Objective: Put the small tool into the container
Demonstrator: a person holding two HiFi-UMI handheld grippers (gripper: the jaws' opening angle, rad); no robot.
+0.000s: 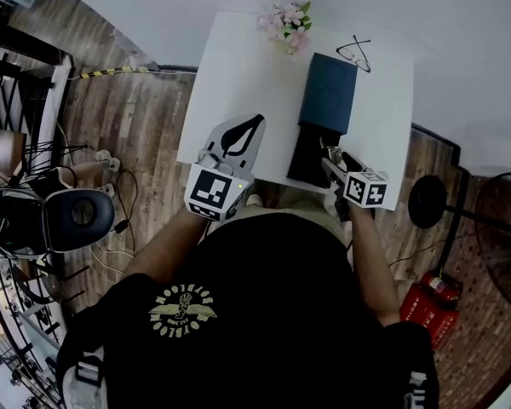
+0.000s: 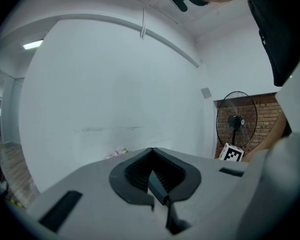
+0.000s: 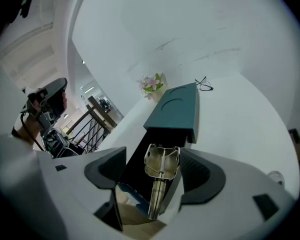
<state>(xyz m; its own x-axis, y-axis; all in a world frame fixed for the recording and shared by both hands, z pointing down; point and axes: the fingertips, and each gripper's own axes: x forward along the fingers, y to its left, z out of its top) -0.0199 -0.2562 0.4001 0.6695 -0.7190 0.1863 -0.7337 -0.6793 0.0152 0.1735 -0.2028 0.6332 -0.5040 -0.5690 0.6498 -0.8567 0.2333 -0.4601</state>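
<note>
Small tool (image 3: 161, 176) between wide-open right gripper (image 3: 152, 156) jaws, support unclear; left gripper (image 2: 151, 151) jaws together.

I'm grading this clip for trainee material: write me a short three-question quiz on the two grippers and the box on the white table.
1. True or false: the left gripper has its fingers together.
2. What stands between the open fingers of the right gripper? A) pink flowers B) small silver metal tool with a spring C) eyeglasses
3. Fill in: the black drawer is slid ___ of the dark teal rectangular box.
Key: 1 true; 2 B; 3 out.
</note>
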